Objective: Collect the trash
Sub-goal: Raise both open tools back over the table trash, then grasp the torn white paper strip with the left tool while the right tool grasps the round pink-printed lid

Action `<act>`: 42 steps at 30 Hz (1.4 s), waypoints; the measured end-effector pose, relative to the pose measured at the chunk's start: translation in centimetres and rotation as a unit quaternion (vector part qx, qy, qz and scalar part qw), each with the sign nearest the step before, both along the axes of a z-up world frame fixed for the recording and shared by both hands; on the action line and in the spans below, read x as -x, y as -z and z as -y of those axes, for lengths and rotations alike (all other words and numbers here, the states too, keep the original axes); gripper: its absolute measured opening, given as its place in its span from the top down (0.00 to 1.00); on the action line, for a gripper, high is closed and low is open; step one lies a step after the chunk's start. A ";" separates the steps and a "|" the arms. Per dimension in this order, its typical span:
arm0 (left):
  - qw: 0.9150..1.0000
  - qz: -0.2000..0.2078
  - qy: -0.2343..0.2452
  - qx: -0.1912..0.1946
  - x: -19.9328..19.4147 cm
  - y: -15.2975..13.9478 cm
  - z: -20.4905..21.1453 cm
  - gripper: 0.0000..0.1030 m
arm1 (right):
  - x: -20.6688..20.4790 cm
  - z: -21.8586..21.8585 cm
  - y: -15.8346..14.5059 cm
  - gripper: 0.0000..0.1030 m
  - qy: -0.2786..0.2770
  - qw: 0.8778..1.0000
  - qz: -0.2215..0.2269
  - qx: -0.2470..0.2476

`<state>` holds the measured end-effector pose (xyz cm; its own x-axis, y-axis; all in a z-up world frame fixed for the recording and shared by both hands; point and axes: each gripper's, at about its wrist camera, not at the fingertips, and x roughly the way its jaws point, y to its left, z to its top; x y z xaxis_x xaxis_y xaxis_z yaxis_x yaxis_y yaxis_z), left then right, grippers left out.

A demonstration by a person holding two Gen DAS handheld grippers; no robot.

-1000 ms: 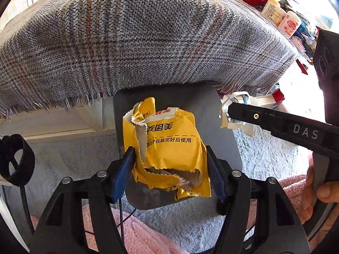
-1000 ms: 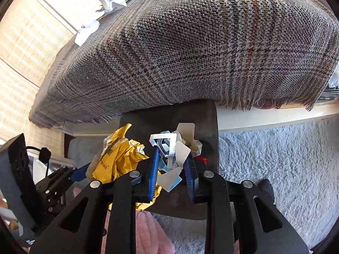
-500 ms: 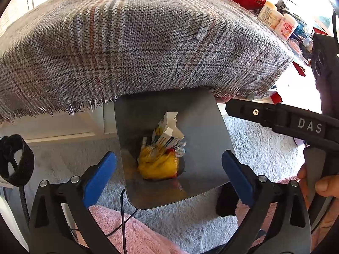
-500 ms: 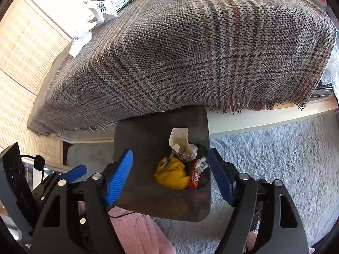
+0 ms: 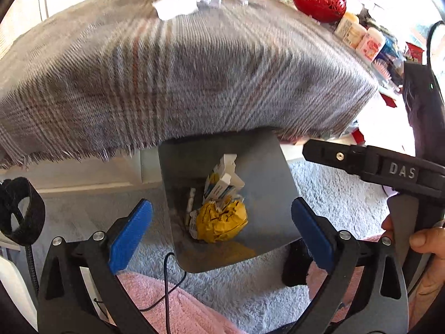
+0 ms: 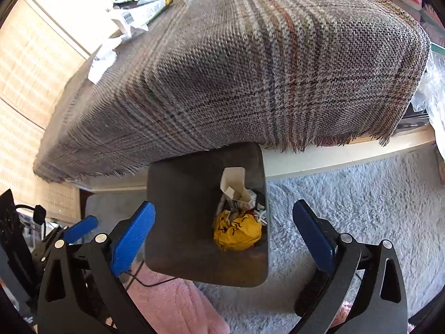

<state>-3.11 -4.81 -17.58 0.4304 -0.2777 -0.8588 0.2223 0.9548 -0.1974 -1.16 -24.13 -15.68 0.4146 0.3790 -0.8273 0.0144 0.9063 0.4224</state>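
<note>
L gripper (image 5: 222, 228) & R gripper (image 6: 224, 228) hovering over dark bin (image 6: 178, 194), both gaping wide w/ nothing held, R jaws having just been opening; yellow wrapper (image 6: 239, 233) & white carton (image 6: 236, 186) lying inside bin.

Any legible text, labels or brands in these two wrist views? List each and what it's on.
"DAS": raised letters on the black finger of the right gripper, seen from the left wrist.
Barcode on the white wrapper on the plaid cloth: digits too small to read.
Labels on the bottles on the table: blurred, unreadable.
Print on the white carton and the crumpled yellow wrapper in the bin: unreadable.
</note>
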 end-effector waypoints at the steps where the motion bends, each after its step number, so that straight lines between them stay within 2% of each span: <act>1: 1.000 0.003 -0.001 0.002 -0.1 -0.3 -0.1 0.08 | 0.0 0.3 -0.4 0.03 0.003 1.000 0.004 -0.008; 9: 0.999 0.039 -0.011 0.018 -2.8 -4.1 -1.0 0.08 | -1.2 2.2 -5.5 0.03 0.030 0.998 0.051 -0.015; 15: 0.998 0.059 -0.013 0.015 -6.4 -6.8 -1.3 0.09 | -4.4 2.5 -7.9 0.03 0.029 0.997 0.059 0.033; 21: 0.999 0.047 -0.008 -0.002 -11.0 -7.9 -1.1 0.24 | -9.3 2.7 -9.8 0.03 0.023 0.996 0.057 0.068; 30: 0.999 0.043 -0.006 -0.023 -17.1 -7.9 -0.5 0.32 | -17.7 3.6 -11.0 0.05 0.038 0.996 0.057 0.063; 32: 0.999 0.042 -0.004 -0.023 -18.1 -7.7 -0.4 0.35 | -19.4 4.0 -11.1 0.09 0.046 0.996 0.060 0.054; 37: 0.999 0.037 0.003 -0.025 -19.9 -6.9 0.2 0.50 | -23.4 4.2 -10.6 0.19 0.054 0.996 0.052 0.038; 39: 0.999 0.034 0.007 -0.027 -20.5 -6.6 0.4 0.53 | -24.6 3.9 -10.1 0.20 0.054 0.997 0.046 0.040; 42: 0.999 0.034 0.013 -0.032 -21.2 -6.4 0.8 0.60 | -26.3 3.2 -9.3 0.27 0.051 0.997 0.037 0.047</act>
